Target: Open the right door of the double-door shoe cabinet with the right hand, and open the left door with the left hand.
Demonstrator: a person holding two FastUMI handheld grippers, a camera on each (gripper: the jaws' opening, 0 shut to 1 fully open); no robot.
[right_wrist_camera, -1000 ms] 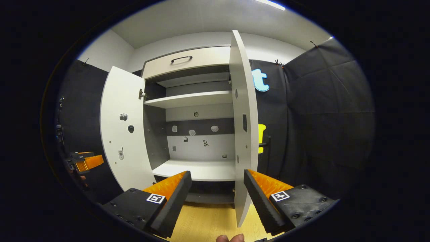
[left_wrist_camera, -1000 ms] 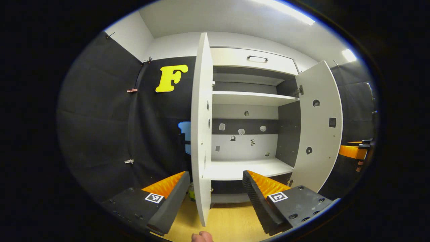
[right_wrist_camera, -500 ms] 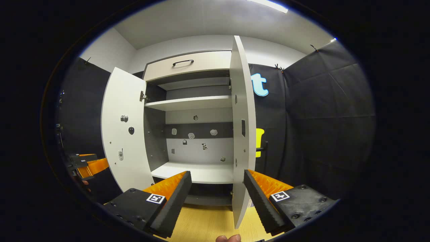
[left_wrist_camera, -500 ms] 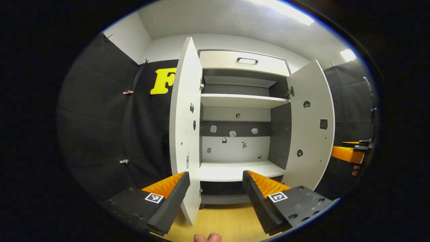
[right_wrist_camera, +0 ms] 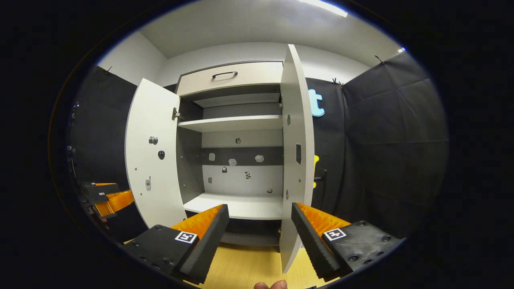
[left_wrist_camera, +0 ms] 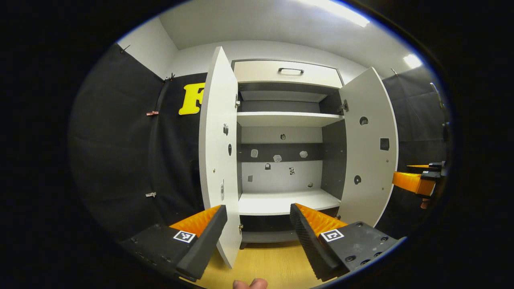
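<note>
- Since a second ago the left door (left_wrist_camera: 217, 152) has swung wider, showing more of its inner face; it now stands at 10 o'clock in the left gripper view.
- Right door (right_wrist_camera: 297, 160) stands open, its free edge near the right gripper (right_wrist_camera: 260, 233).
- Left gripper (left_wrist_camera: 258, 233) and right gripper are both spread, gripping nothing.
- Shoe cabinet (left_wrist_camera: 287, 74) shelves (left_wrist_camera: 281, 200) are bare.

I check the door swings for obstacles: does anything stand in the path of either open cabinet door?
Nothing visible does. The left door and right door both stand wide open, with only wooden floor below them.
</note>
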